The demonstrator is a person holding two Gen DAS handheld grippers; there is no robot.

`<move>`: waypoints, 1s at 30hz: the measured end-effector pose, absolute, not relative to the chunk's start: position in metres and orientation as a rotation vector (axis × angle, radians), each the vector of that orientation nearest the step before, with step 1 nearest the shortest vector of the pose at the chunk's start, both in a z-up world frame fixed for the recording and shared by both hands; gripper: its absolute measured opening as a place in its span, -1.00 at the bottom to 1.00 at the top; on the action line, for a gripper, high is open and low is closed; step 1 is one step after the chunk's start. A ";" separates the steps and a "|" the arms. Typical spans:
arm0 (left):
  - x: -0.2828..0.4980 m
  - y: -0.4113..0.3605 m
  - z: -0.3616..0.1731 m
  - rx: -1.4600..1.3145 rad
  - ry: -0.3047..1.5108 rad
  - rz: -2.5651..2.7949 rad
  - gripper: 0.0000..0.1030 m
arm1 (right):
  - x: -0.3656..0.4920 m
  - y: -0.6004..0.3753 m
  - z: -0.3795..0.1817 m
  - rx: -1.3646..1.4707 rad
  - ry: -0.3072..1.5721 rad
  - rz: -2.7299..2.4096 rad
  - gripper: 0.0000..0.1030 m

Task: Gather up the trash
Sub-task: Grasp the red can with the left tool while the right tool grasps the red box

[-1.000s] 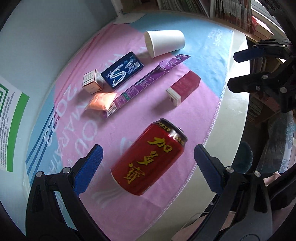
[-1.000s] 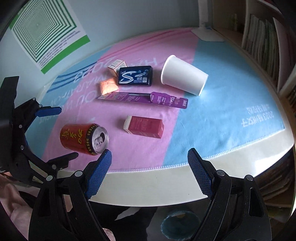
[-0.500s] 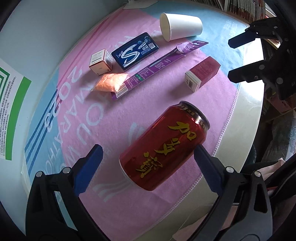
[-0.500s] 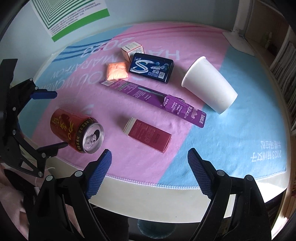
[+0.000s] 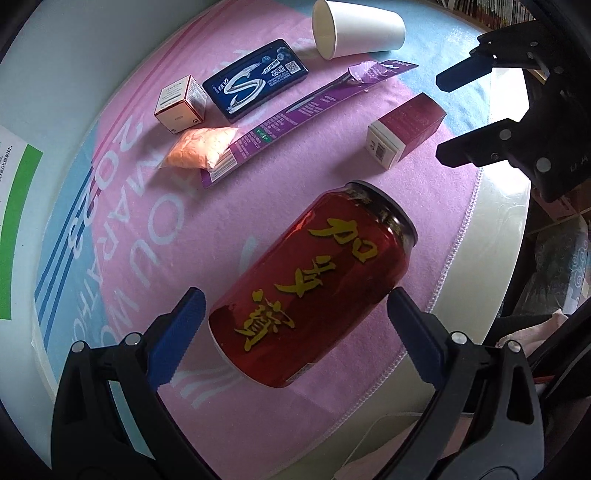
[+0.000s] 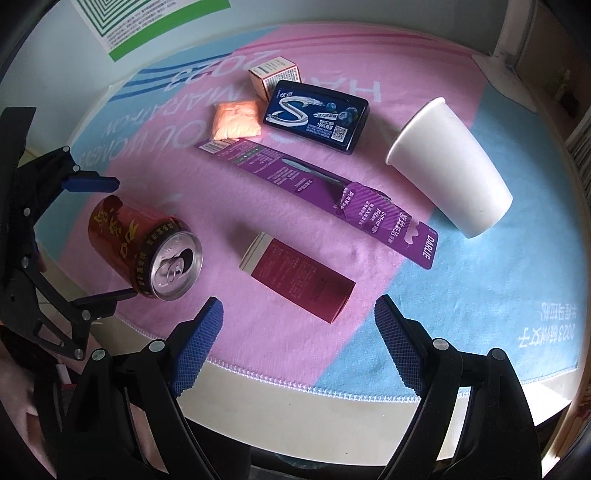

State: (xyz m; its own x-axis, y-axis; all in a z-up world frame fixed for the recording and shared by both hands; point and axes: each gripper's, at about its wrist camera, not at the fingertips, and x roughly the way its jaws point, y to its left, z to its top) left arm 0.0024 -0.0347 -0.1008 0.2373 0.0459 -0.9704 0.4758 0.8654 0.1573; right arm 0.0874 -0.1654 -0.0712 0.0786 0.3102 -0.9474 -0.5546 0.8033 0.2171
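Can (image 5: 314, 280) red, yellow Chinese characters | purple pack (image 6: 317, 192) "DARLIE" | cloth (image 6: 155, 122) "2023"

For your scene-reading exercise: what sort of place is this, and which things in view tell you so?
Probably a home or study room: bookshelves stand behind a round white table covered by a marathon towel strewn with trash.

1 can (image 5: 314, 288), 1 cup (image 5: 354, 29), 3 boxes (image 5: 406, 131), 1 pouch (image 5: 201, 146), 1 toothbrush pkg (image 5: 295, 114).
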 end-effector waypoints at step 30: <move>0.044 -0.033 -0.128 0.506 1.337 -0.368 0.76 | 0.104 -0.143 -0.101 -0.343 1.393 0.728 0.05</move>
State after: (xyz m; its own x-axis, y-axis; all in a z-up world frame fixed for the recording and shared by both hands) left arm 0.0436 -0.0328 -0.1282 0.2012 0.0329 -0.9790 0.5288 0.8376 0.1369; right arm 0.1039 -0.1426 -0.1010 0.0093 0.2610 -0.9653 -0.6439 0.7401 0.1939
